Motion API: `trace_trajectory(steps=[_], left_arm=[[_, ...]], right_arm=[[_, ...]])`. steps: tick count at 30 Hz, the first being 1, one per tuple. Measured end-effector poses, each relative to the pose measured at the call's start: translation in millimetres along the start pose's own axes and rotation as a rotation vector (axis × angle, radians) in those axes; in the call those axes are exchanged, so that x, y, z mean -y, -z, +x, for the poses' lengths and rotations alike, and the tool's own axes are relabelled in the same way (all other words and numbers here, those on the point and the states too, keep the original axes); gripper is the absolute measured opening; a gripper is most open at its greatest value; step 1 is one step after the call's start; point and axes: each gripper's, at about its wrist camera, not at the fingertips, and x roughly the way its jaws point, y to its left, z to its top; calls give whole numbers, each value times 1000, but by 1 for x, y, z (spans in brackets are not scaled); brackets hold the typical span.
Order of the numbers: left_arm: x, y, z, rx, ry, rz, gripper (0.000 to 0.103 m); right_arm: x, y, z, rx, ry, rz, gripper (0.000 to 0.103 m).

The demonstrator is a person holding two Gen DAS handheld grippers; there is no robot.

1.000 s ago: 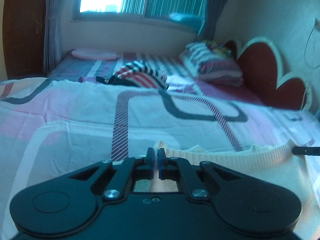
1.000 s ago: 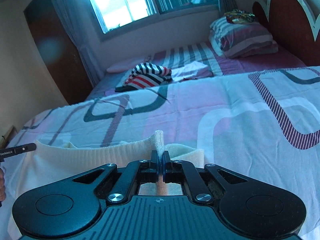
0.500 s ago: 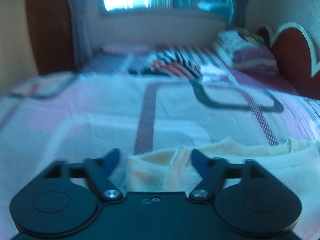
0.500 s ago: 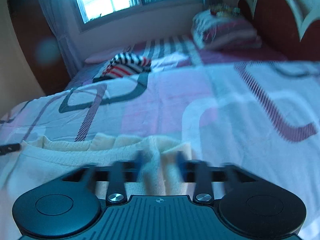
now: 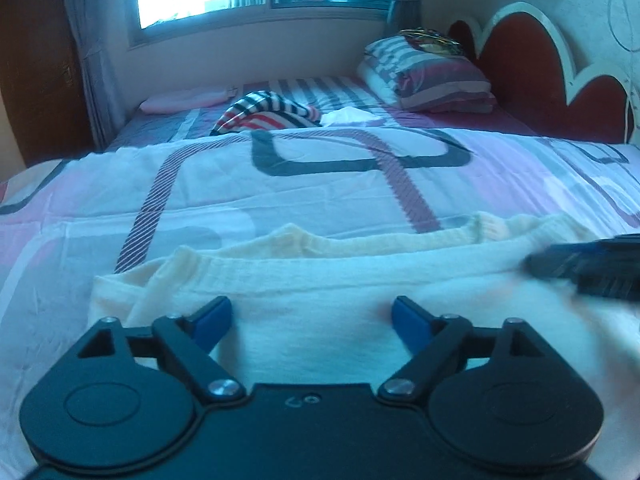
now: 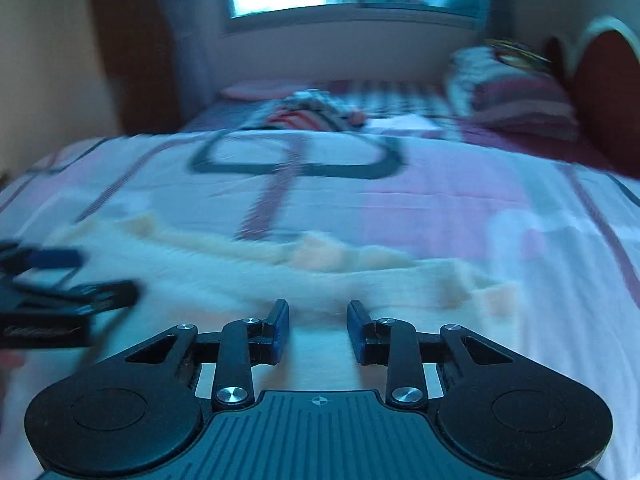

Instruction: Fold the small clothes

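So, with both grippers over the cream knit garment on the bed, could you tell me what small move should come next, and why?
Probably pull both grippers back clear of the cream garment, then choose the next edge. The left gripper is opening wide with nothing pinched; the right gripper is closing, but no cloth sits between its pads. The garment lies loose on the bedspread.

L gripper [image 5: 312,320] over cream knit garment [image 5: 360,280] on patterned bedsheet [image 5: 280,184], jaws wide & opening, nothing pinched. R gripper [image 5: 592,268] blurred at garment's right edge. Striped cloth [image 5: 266,116] & pillow [image 5: 432,80] far back.
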Motion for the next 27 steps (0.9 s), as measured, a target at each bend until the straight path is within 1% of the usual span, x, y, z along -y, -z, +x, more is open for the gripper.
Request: trace_trajectory(steps=[1,2,5,6,7,8,9,11,13,15,17,18,19,20,21,24,26,27], left_arm=[[-4,0,2,-3,10,-12,91],[-6,0,3,-4,15,-15,91],[-6,-2,2,-10,12,2,92],[-5,-4,0,-17,5,-5,90],[-4,-5,-4,-19,-3,-9,83],[-2,-7,-11,-12,-6,-3,80],[0,-6,-19,1,-6,3,80],[3,2,-38,40,23,-12,83],[11,12,-53,47,53,-16,83],[22,22,-64,59,77,-6,83],[30,28,-63,33,90,-8,82],[30,28,-57,7,80,-22,81],[28,29,-49,-25,79,-39,82],[26,29,-45,-33,80,-45,84],[25,29,-43,-22,74,-42,88],[22,30,-43,-21,57,-11,89],[11,33,-50,-22,36,-17,89],[4,35,-53,-20,31,-21,89]], right_arm=[[9,-4,1,-4,16,41,29],[12,-6,3,-7,30,50,28],[12,-8,4,-14,46,9,29],[10,-8,2,-14,52,-9,29],[8,-8,-1,-12,60,-10,29],[5,-8,-6,-2,67,-9,29],[0,-7,-18,25,65,-25,31],[-9,0,-35,49,38,-45,38],[-18,12,-44,25,-39,-35,38],[-29,26,-52,21,-86,-50,38],[-42,38,-54,11,-127,-79,37],[-49,42,-52,6,-118,-104,35],[-53,44,-49,0,-94,-119,35],[-53,45,-45,-6,-92,-115,35],[-51,45,-43,-5,-94,-106,35],[-49,42,-39,-10,-74,-140,35],[-37,41,-45,-7,-26,-132,35],[-24,40,-49,-6,5,-99,35]])
